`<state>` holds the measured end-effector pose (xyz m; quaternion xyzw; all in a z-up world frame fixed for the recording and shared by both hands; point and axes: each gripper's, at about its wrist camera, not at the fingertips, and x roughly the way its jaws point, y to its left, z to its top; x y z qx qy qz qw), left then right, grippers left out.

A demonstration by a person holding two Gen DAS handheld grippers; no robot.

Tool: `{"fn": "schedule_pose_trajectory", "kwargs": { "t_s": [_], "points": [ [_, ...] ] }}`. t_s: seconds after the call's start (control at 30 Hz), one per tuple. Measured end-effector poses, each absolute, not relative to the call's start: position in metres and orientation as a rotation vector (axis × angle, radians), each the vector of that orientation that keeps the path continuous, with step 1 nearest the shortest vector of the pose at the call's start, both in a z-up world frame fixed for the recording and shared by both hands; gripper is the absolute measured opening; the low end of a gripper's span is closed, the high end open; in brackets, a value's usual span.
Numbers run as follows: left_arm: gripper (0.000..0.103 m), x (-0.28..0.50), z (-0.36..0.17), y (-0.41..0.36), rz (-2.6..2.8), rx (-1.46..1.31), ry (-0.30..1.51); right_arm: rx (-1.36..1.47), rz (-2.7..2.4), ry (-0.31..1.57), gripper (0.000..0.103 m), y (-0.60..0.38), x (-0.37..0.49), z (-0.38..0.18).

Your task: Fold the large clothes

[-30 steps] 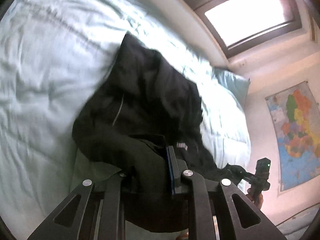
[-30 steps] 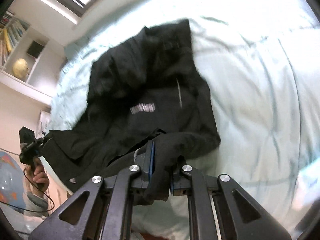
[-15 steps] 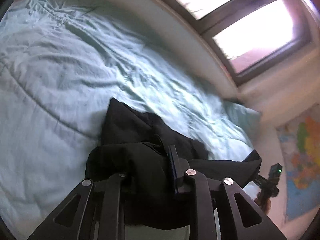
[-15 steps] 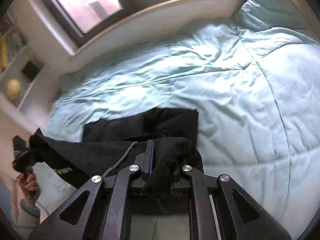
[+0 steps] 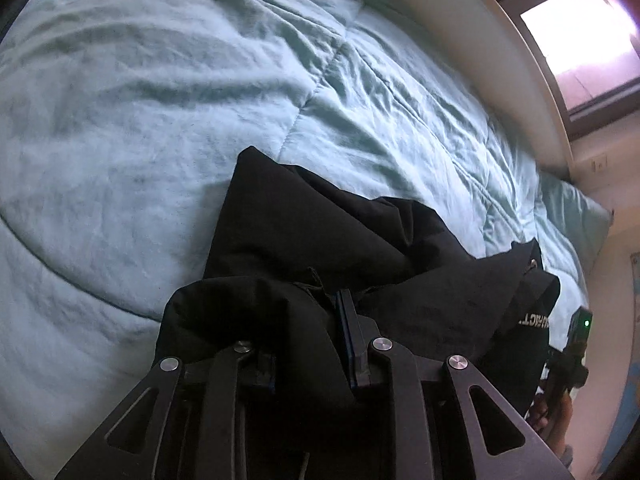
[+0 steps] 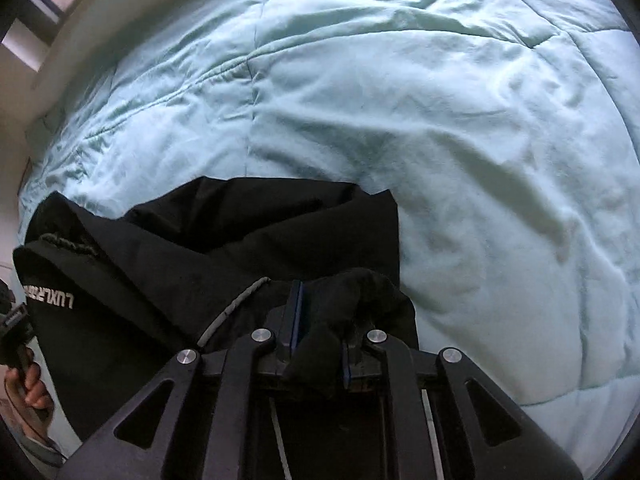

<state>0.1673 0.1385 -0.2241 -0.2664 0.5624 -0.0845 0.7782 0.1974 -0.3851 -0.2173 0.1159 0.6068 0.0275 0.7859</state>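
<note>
A large black jacket [image 5: 320, 232] with pale lettering near one edge lies partly on a light blue duvet [image 5: 160, 100]. Its near edge is lifted between my two grippers. My left gripper [image 5: 308, 340] is shut on a bunched fold of the fabric, which hides its left finger. In the right wrist view the same jacket [image 6: 240, 232] shows a grey zip line. There my right gripper [image 6: 320, 332] is shut on another bunch of black cloth. Each view catches the other gripper at the jacket's far corner, one [image 5: 572, 352] at the right edge and one [image 6: 14, 332] at the left edge.
The duvet [image 6: 440, 120] spreads wide beyond the jacket on all far sides. A cream ledge [image 5: 480, 40] and a window [image 5: 580, 28] run along the bed's far side. A blue pillow [image 5: 572, 208] lies at the bed's end. A hand [image 6: 32, 392] holds the other gripper.
Both grippers have carried the jacket's edge across the bed and down. The jacket hung spread out before; now it lies doubled on the duvet. Both grips have held.
</note>
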Motion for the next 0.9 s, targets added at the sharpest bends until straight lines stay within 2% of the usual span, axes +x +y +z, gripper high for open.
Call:
{"fn": "schedule_pose_trajectory", "kwargs": {
  "t_s": [0.13,0.2,0.33,0.43,0.5,0.57,0.7,0.77,0.9],
  "points": [
    [0.031,0.162,-0.205,0.149,-0.222,-0.615,1.231,0.285,0.083,1.302,0.019,-0.395,0.193,-0.199],
    [0.041,0.15,-0.186,0.159,-0.277,-0.656,1.212,0.309,0.101,1.271,0.023,-0.405,0.184,-0.177],
    [0.052,0.125,-0.15,0.18,-0.289,-0.694,1.167,0.395,0.18,1.212,0.034,-0.424,0.162,-0.136],
    [0.065,0.105,-0.12,0.194,-0.288,-0.669,1.105,0.439,0.228,1.177,0.042,-0.43,0.146,-0.114],
    [0.078,0.099,-0.105,0.199,-0.289,-0.632,1.063,0.431,0.23,1.157,0.048,-0.431,0.136,-0.102],
    [0.079,0.102,-0.099,0.196,-0.26,-0.564,1.038,0.403,0.213,1.122,0.06,-0.43,0.13,-0.092],
    [0.079,0.131,-0.118,0.182,-0.244,-0.501,1.069,0.337,0.175,1.056,0.065,-0.433,0.125,-0.078],
    [0.079,0.148,-0.13,0.174,-0.227,-0.457,1.086,0.277,0.162,1.059,0.08,-0.433,0.132,-0.084],
    [0.079,0.178,-0.15,0.174,-0.103,-0.372,1.075,0.216,0.209,1.113,0.081,-0.433,0.169,-0.129]
  ]
}}
